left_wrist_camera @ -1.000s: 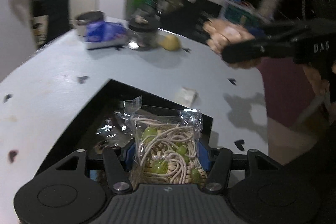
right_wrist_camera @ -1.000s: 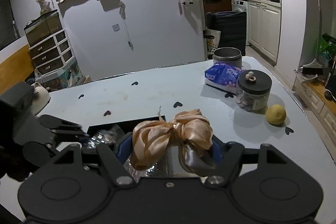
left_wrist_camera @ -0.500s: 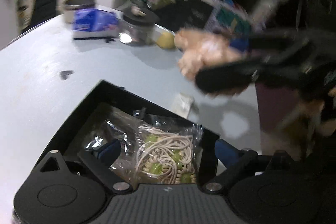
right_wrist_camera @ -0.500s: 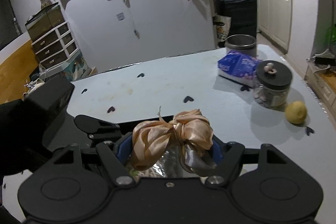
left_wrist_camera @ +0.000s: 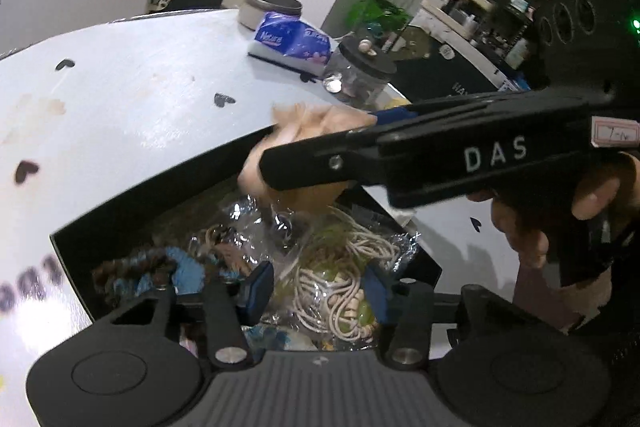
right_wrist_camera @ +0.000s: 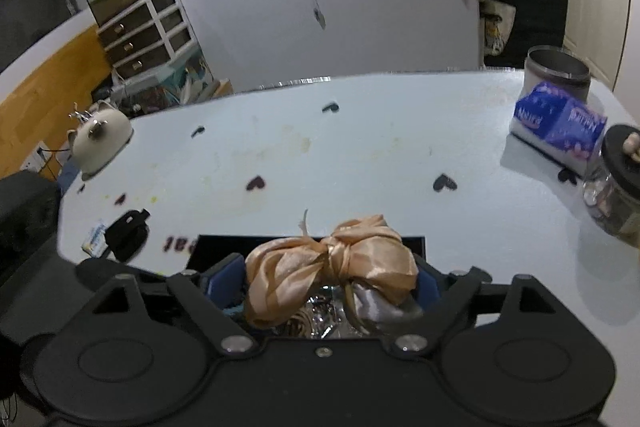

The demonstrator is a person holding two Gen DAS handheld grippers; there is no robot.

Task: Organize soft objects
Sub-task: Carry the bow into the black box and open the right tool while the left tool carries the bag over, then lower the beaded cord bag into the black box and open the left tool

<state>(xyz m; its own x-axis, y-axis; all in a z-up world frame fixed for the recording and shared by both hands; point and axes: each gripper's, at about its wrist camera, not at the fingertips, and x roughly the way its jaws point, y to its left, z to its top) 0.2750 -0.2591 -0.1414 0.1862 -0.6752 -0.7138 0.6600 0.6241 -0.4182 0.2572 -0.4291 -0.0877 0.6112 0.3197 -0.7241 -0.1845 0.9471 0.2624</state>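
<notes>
Across the pale worktop (right_wrist_camera: 360, 147), I am lowering the right gripper (right_wrist_camera: 332, 283), fingers widening around the satin bow (right_wrist_camera: 332, 267), over the black box (left_wrist_camera: 132, 203), while the left gripper (left_wrist_camera: 316, 287), fingers narrowing but not gripping, is straddling the binned cord bag (left_wrist_camera: 340, 279).

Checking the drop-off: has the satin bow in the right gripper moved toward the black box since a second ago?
Yes. The bow now hangs over the black box, nearer its opening, with the right gripper's jaws just widening.
</notes>
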